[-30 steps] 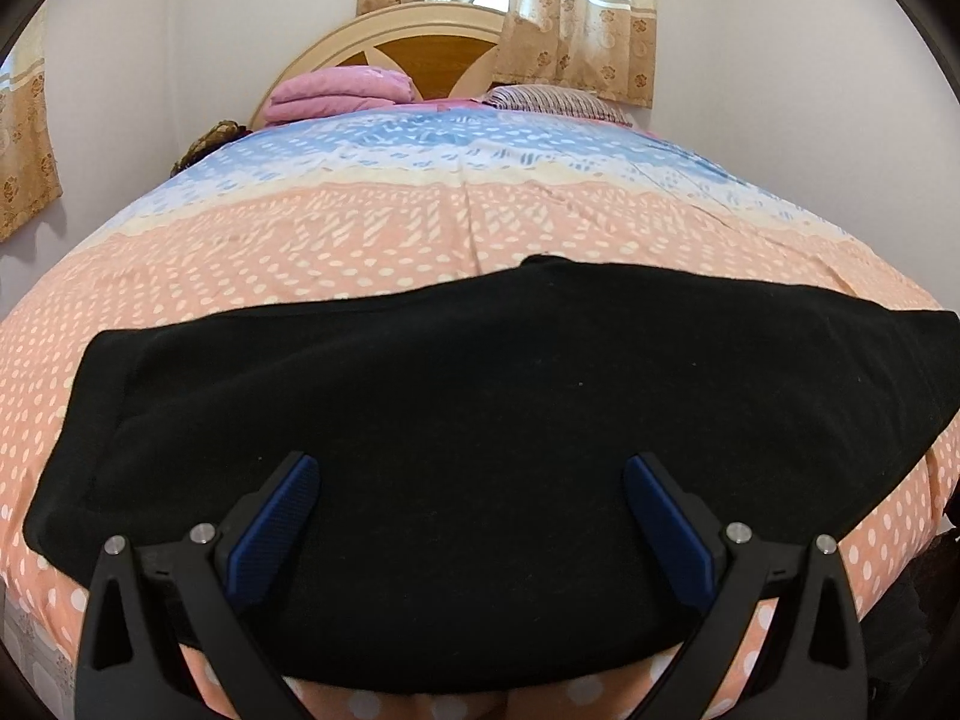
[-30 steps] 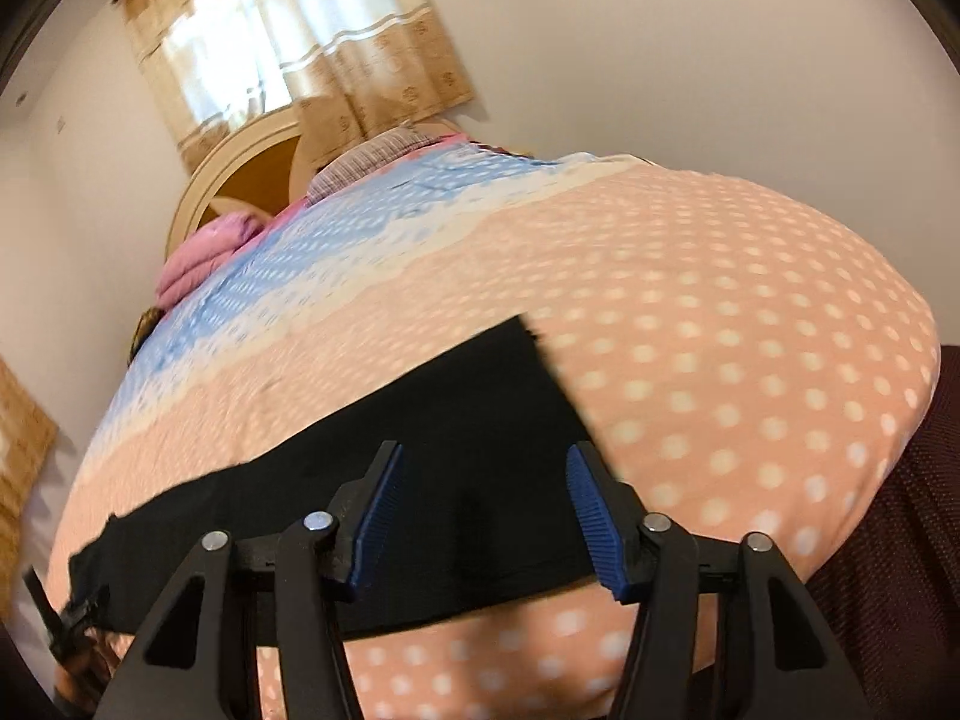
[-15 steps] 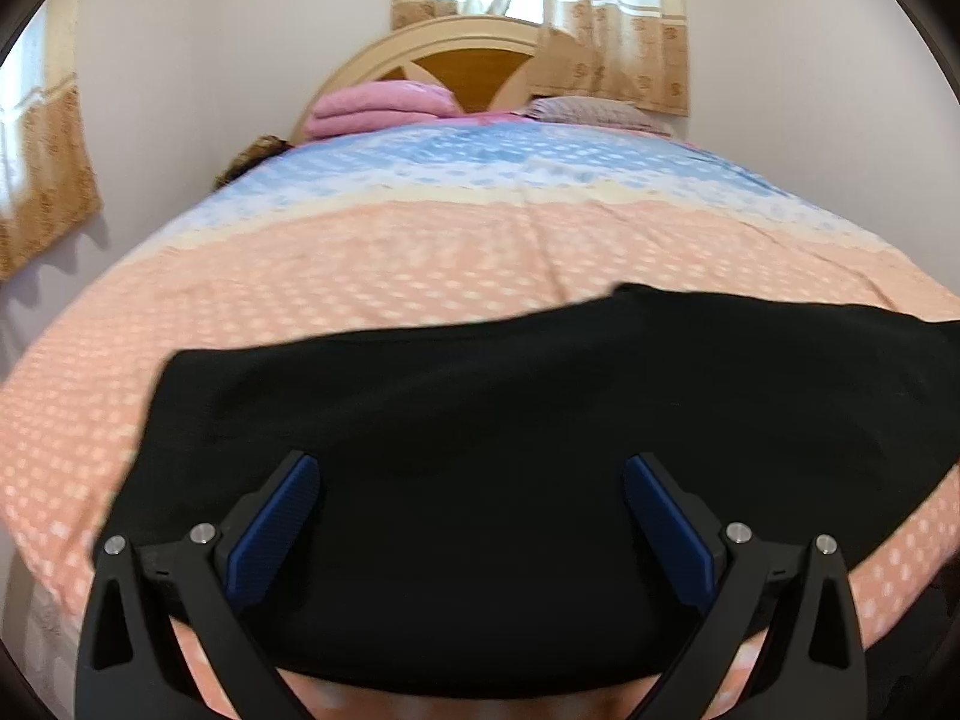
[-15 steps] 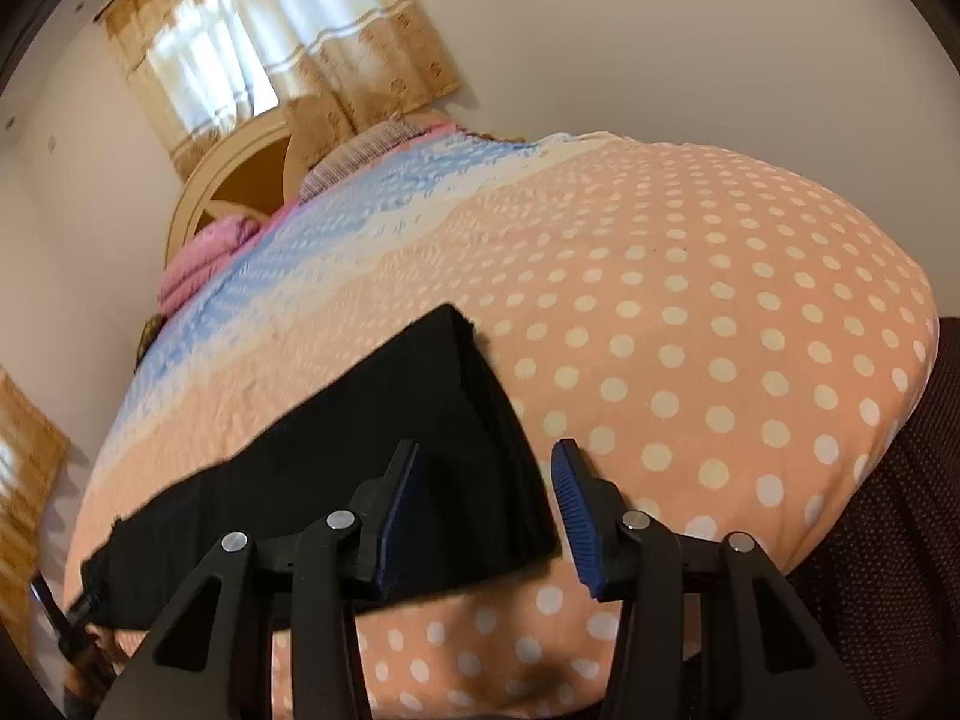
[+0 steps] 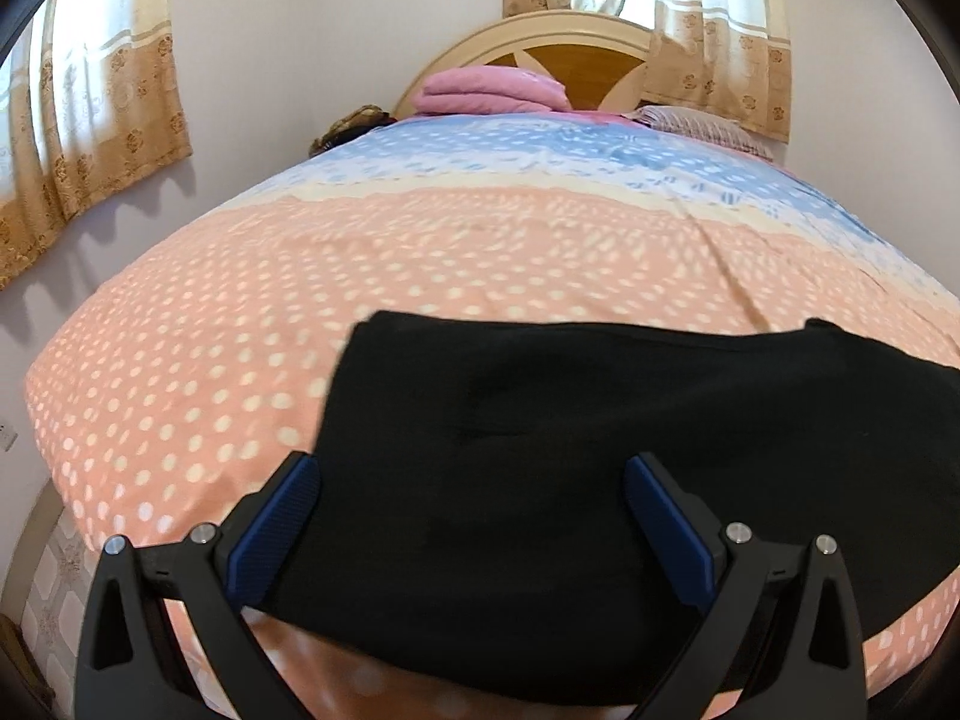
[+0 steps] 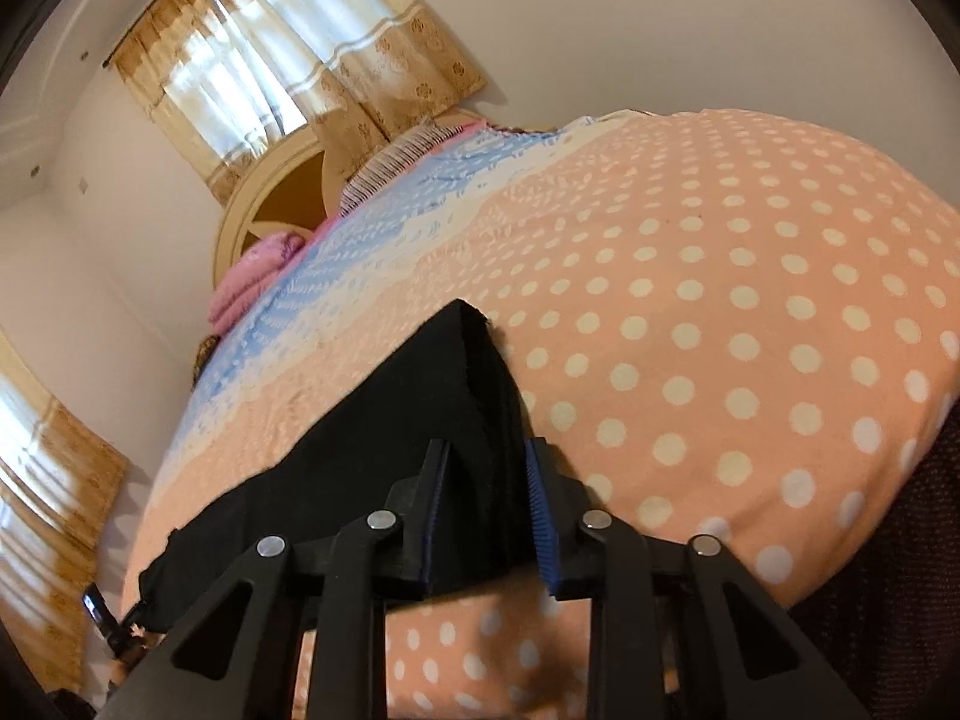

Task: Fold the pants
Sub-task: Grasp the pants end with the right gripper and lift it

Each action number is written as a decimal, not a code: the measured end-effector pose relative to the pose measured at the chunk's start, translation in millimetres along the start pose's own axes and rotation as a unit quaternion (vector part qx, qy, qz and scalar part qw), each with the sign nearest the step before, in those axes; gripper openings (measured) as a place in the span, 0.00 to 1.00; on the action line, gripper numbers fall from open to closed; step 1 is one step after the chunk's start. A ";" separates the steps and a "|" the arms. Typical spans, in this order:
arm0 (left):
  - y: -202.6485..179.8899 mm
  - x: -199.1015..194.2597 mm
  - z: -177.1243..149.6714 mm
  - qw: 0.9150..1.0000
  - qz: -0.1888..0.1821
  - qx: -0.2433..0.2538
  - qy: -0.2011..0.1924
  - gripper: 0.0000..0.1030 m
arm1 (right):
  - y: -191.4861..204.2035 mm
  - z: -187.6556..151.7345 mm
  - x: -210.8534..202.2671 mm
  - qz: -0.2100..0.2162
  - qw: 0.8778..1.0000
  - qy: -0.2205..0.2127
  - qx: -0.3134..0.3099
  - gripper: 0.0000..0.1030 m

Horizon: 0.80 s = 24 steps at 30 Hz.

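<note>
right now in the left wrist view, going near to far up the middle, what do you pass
left tongs → black pants → peach dotted bedspread → blue band of the bedspread → pink folded blanket → headboard

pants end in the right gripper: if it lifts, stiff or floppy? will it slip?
Likely floppy: the pants lie flat and bunch into folds between the right gripper pads, which have just been closing. Probably light: thin fabric. Slip seems unlikely with several layers pinched, but the free length should drag across the bed.

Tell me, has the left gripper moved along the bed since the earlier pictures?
Yes. In the left wrist view the left gripper has shifted: the headboard now sits further right, and the black pants' end, earlier far left, lies nearer the fingers.
</note>
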<state>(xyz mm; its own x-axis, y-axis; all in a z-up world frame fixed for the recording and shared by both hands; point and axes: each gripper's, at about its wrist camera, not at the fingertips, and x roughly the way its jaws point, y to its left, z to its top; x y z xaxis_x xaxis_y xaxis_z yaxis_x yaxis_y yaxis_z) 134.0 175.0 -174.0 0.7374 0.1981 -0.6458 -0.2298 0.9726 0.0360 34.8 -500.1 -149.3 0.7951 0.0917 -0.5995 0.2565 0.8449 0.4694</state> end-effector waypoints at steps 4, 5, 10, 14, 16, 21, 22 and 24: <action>6.1 -0.8 1.1 1.000 0.010 -0.006 -0.007 1.00 | -1.4 1.8 -9.5 -0.020 1.000 -0.002 -0.013 0.26; 7.8 -0.3 1.0 1.000 0.011 -0.009 -0.007 1.00 | -4.3 3.4 -11.0 -0.023 1.000 -0.007 -0.010 0.26; 10.7 7.1 -5.0 1.000 0.007 -0.016 0.001 1.00 | -29.7 6.9 -10.8 0.029 0.999 0.008 0.041 0.26; 14.3 10.2 -7.1 1.000 -0.007 -0.027 0.000 1.00 | -24.8 4.0 -3.7 0.063 0.997 0.037 0.040 0.26; 18.5 12.0 -8.5 0.999 -0.020 -0.040 0.000 1.00 | -20.0 0.8 -1.7 0.055 0.998 0.029 0.028 0.26; 18.2 11.3 -11.1 0.999 -0.020 -0.041 -0.009 1.00 | -24.1 -1.2 -3.6 0.074 0.996 0.018 0.041 0.26; 18.5 11.4 -10.7 0.999 -0.021 -0.041 -0.008 1.00 | -25.0 -0.9 -3.7 0.078 0.996 0.019 0.043 0.26; 19.1 11.4 -10.7 0.999 -0.021 -0.041 -0.008 1.00 | -23.2 -0.9 -4.2 0.079 0.996 0.023 0.043 0.26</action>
<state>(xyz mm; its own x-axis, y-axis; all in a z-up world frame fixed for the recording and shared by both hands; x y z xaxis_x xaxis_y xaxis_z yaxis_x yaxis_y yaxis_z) 131.2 194.6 -188.8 0.7575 0.1590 -0.6332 -0.2491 0.9669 -0.0552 25.0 -519.6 -158.2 0.8042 0.2460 -0.5410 0.1773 0.7696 0.6135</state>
